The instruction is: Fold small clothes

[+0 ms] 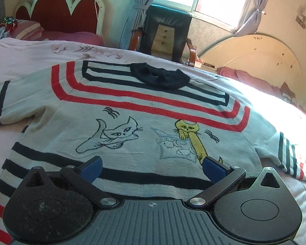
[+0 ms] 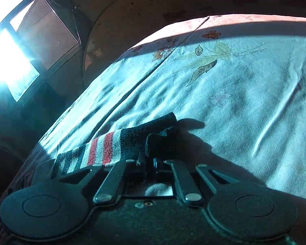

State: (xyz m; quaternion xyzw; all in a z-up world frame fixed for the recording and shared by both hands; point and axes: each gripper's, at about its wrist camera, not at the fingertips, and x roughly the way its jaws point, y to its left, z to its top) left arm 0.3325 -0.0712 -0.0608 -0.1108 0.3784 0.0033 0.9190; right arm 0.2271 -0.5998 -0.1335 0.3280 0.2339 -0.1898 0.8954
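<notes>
Left gripper (image 1: 152, 168) is hovering low over the sweater's (image 1: 132, 122) striped hem, fingers (image 1: 91, 168) spread wide, gripping nothing. Sweater is lying flat, front up, on the bed sheet (image 1: 30, 49), dark collar (image 1: 160, 77) at the far end, sleeves out to both sides. Chair (image 1: 165, 32) is standing beyond the bed. Right gripper (image 2: 151, 149) is pinching the dark cuff (image 2: 153, 130) of a striped sleeve (image 2: 104, 149), fingers closed tight on it, sleeve resting on the sheet (image 2: 234, 94).
</notes>
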